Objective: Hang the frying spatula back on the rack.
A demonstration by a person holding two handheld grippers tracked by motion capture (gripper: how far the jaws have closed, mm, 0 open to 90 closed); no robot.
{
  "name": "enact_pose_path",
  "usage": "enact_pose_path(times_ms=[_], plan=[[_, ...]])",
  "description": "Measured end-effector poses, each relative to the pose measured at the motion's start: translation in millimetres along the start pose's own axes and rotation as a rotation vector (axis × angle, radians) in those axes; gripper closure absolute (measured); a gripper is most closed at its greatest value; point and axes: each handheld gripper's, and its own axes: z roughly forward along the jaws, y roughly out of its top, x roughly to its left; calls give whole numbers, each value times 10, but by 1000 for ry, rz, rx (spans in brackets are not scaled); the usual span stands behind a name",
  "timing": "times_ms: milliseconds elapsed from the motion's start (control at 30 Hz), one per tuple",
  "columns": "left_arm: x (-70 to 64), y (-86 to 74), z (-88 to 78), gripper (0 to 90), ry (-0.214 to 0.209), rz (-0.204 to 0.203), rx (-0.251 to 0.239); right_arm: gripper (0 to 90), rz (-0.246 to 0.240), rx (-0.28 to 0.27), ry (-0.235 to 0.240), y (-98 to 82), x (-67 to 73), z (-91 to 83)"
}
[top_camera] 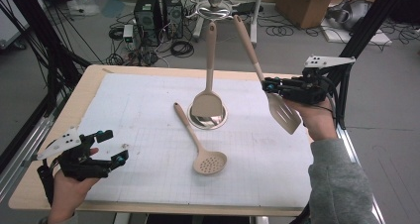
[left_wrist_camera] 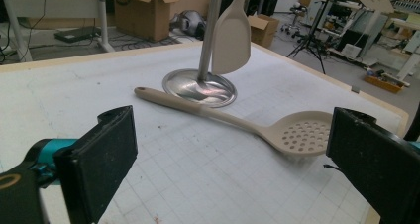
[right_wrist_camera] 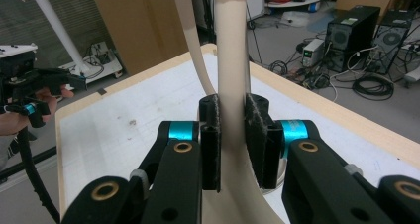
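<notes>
A beige slotted spatula (top_camera: 284, 114) hangs tilted over the table's right side, head down. My right gripper (top_camera: 270, 85) is shut on its neck, and in the right gripper view the pads (right_wrist_camera: 257, 130) press on the handle (right_wrist_camera: 232, 45). A solid beige spatula (top_camera: 206, 102) hangs head down from a metal stand, just above the stand's round base (top_camera: 220, 119). A perforated spoon (top_camera: 210, 162) lies flat on the white mat in front of the base. My left gripper (top_camera: 106, 147) is open at the front left, pointing toward the spoon (left_wrist_camera: 302, 135), which lies well ahead of its jaws.
A white gridded mat (top_camera: 148, 120) covers most of the wooden table (top_camera: 89, 80). Black frame posts (top_camera: 369, 21) rise beside the right edge. Behind the table, computer towers (top_camera: 158, 13), cables and a cardboard box (top_camera: 307, 3) stand on the floor.
</notes>
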Motion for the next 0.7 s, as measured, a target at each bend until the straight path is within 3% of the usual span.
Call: enact_pose_path(times_ms=[700], plan=[[-7,-18,-61,60,15,0,-1,777,-37,19,-20,-28,-13,172]])
